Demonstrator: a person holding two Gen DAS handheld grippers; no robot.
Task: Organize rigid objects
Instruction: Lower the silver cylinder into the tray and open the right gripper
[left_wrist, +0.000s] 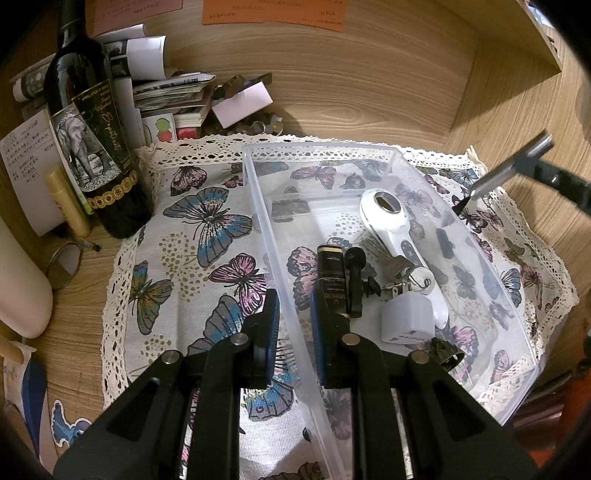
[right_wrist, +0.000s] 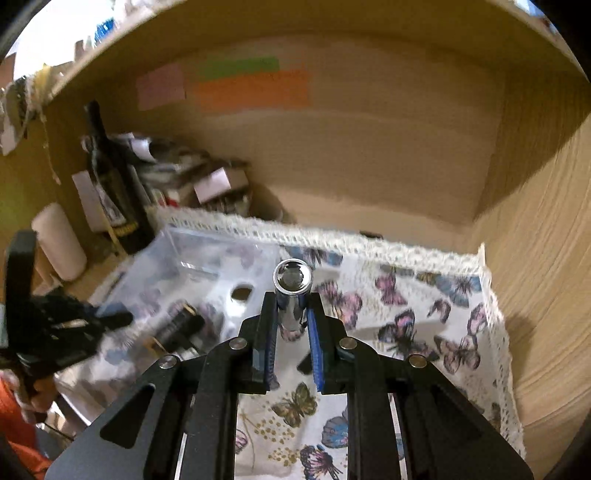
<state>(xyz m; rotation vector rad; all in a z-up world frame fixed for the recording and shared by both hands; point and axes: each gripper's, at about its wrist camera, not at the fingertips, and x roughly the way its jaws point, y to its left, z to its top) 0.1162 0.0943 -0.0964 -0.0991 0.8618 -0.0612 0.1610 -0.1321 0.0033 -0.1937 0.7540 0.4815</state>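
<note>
A clear plastic bin (left_wrist: 258, 206) stands on a butterfly cloth (left_wrist: 192, 258). Inside lie a white handheld device (left_wrist: 388, 221), keys (left_wrist: 391, 262), a black tube (left_wrist: 330, 273), a black clip (left_wrist: 356, 280) and a white cap (left_wrist: 406, 317). My left gripper (left_wrist: 293, 317) straddles the bin's left wall with its jaws on either side; I cannot tell if they press it. My right gripper (right_wrist: 291, 314) is shut on a shiny metal cylinder (right_wrist: 292, 284), held above the cloth right of the bin (right_wrist: 173, 258). In the left wrist view, the cylinder (left_wrist: 509, 166) hangs over the bin's far right corner.
A dark wine bottle (left_wrist: 92, 147) stands left of the cloth, with a lip balm stick (left_wrist: 68, 201), papers and small clutter (left_wrist: 221, 103) behind. Wooden shelf walls close the back and right (right_wrist: 535, 258). A white roll (right_wrist: 59, 240) lies at the far left.
</note>
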